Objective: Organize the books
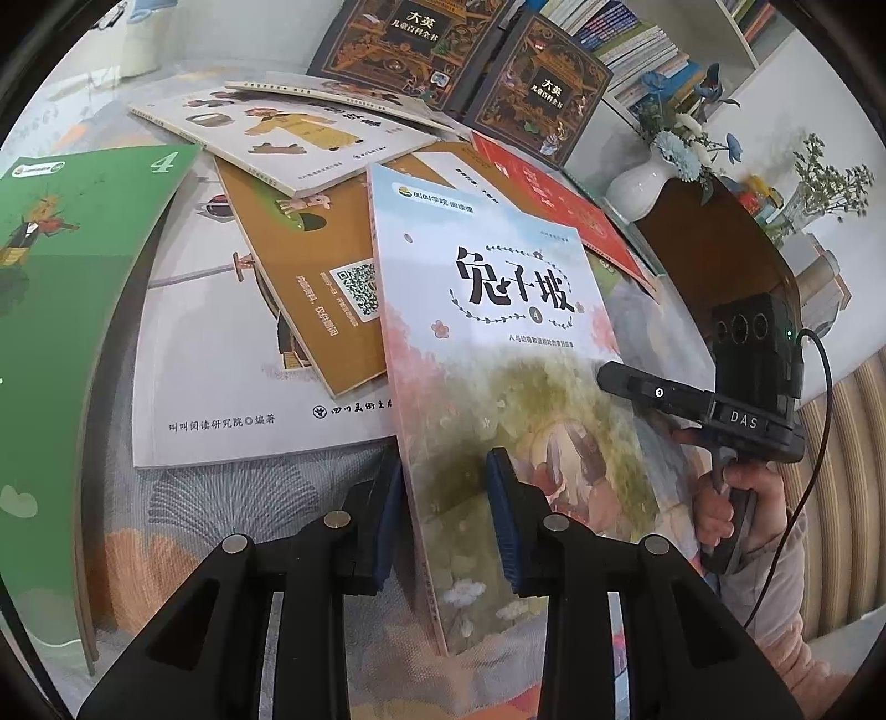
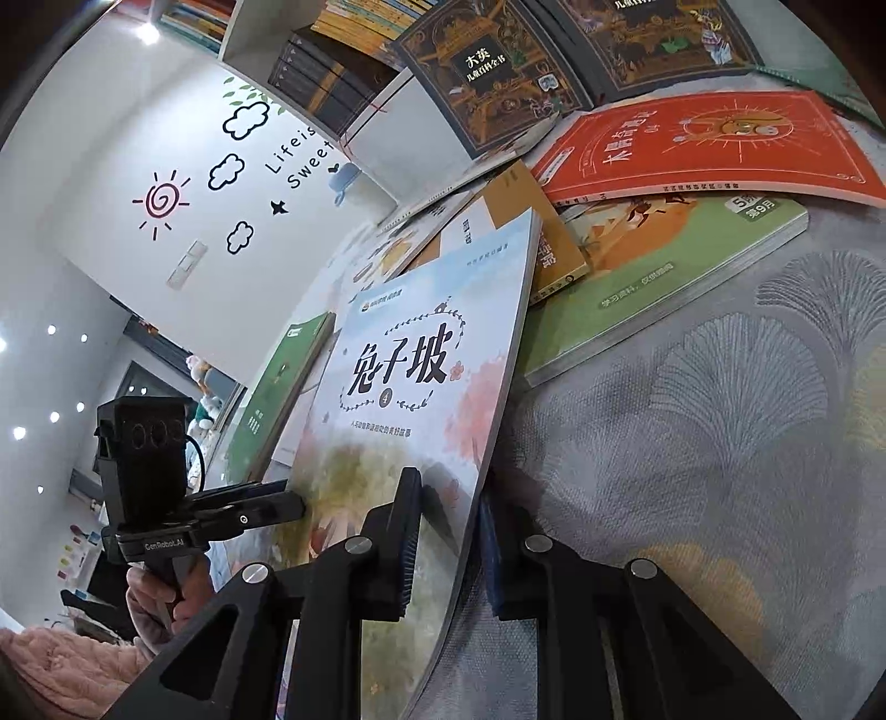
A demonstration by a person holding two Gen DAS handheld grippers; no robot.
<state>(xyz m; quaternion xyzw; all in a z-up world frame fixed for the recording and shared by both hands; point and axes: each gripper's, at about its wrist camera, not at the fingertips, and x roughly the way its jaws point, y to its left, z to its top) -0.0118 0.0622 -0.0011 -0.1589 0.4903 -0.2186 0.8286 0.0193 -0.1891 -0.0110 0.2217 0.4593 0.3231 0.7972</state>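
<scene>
both views are evenly and fairly softly lit, with no hard shadows on the patterned tablecloth (image 2: pixel 720 387). in the right wrist view small ceiling spotlights (image 2: pixel 52 416) burn out to white dots, and one bright lamp (image 2: pixel 147 32) flares at the top left. faint sheen lies on the pale book cover (image 1: pixel 498 310). fisheye curvature bends straight edges strongly toward the rim, and a black vignette rings each frame. centres are sharp, print legible; the far bookshelf (image 1: pixel 631 39) looks softer and smeared.
</scene>
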